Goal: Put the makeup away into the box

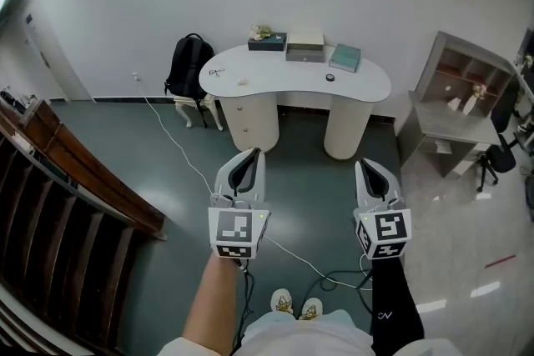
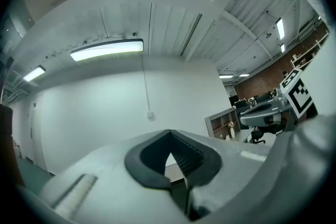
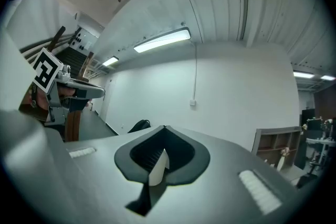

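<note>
Jaws together and holding nothing, the left hand-held gripper (image 1: 252,152) and the right hand-held gripper (image 1: 365,166) point level over the bare floor (image 1: 167,179). The white tabletop (image 1: 284,85) stands well away on the far side. On it sit a pale box (image 1: 305,47), a teal case (image 1: 345,57) and a small dark round item (image 1: 330,77), probably makeup. The putting-away looks not yet begun. The next move calls for closing in on the tabletop and parting one pair of jaws around a first item.
</note>
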Tool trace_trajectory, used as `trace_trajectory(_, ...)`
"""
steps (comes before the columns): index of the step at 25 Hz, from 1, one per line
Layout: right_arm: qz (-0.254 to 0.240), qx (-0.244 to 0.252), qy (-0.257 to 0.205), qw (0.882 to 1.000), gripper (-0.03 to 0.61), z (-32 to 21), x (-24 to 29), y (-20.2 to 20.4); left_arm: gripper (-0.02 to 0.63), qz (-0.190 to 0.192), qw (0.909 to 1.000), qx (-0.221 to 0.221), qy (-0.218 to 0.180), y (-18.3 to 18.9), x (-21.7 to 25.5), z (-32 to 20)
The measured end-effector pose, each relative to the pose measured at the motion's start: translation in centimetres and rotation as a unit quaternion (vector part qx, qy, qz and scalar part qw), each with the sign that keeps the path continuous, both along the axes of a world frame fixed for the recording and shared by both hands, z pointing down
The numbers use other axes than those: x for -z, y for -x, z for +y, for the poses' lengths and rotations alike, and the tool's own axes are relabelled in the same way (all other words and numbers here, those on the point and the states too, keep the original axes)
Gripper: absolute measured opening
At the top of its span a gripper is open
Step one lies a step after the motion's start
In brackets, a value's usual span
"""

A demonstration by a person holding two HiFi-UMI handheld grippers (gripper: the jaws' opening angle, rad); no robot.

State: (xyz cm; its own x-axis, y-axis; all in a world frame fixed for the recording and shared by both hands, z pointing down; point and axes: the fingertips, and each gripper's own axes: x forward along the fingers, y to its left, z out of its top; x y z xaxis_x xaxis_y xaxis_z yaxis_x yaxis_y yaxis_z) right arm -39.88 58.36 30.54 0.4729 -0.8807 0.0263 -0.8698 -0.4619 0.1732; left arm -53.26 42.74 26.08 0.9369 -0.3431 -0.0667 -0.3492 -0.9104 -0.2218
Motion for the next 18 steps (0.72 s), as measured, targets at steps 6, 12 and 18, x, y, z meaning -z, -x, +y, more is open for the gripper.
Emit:
trace_trajectory(6,-0.006,-0.008,-0.015,1.000,0.083,-2.4,0.0,0.9,0.005,0.004,1.0000,-0.001,0.006,0.8,-0.1,-2.9)
trace_trajectory(12,-0.006,-0.011,-0.017,1.000,0.207,-3.7,-0.8,1.8,0.005,0.008,0.9999,-0.006,0.006,1.4,-0.5,-4.3)
trace_trajectory(18,-0.008,-0.015,-0.018,1.000,0.207,-4.7,-0.9,1.7,0.005,0.008,0.9999,-0.004,0.005,1.8,-0.5,-5.9)
